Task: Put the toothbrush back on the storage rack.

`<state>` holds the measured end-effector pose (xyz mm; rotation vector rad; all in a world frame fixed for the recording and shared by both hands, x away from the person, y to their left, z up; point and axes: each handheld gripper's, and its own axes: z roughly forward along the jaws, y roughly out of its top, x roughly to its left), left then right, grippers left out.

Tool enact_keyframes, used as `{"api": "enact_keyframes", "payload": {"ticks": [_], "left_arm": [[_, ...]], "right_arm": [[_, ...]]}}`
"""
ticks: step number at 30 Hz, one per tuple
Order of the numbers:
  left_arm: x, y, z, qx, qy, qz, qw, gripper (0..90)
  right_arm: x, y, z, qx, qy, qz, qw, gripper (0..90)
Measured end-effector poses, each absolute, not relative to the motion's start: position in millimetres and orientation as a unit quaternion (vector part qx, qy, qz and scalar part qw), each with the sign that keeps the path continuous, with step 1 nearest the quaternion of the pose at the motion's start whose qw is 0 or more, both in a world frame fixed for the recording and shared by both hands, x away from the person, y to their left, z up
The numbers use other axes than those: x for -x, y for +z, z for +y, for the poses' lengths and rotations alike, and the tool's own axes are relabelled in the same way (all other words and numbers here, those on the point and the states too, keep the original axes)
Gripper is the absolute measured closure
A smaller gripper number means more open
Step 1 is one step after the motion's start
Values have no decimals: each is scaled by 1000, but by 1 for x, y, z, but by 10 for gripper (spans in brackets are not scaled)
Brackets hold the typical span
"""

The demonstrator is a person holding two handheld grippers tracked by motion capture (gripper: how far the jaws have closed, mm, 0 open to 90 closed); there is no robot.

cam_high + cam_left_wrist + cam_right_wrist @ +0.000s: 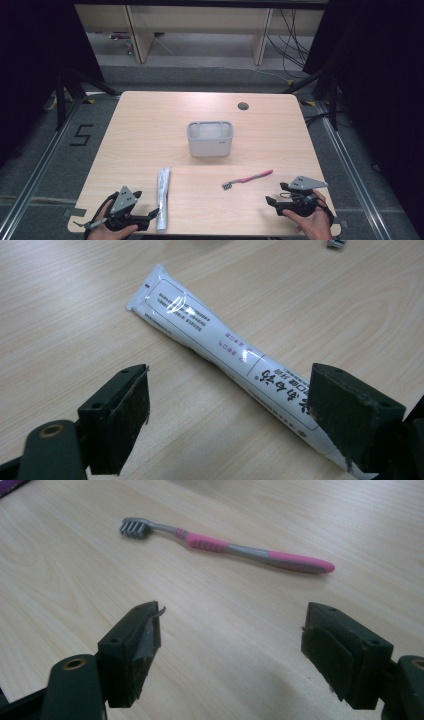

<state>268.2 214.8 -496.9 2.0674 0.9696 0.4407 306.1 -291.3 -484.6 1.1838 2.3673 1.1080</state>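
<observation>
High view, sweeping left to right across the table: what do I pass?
Left gripper → toothpaste tube → grey bin → pink toothbrush → right gripper.

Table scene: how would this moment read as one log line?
left gripper: open, by tube | right gripper: open, short of toothbrush | bin: mid-table

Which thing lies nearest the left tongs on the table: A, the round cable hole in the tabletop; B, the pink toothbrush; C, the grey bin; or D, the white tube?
D: the white tube lies right beside the left tongs at the near edge, and in the left gripper view it runs between the open jaws, while the toothbrush, bin and hole sit farther off.
</observation>
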Motion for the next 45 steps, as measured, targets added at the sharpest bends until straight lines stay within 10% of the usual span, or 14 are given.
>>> {"api": "enact_keyframes", "payload": {"ticks": [45], "left_arm": [[-267,-498,212,-815,179,381,397,167]], "right_arm": [[-356,-455,-231,-252,282,916,135,465]]}}
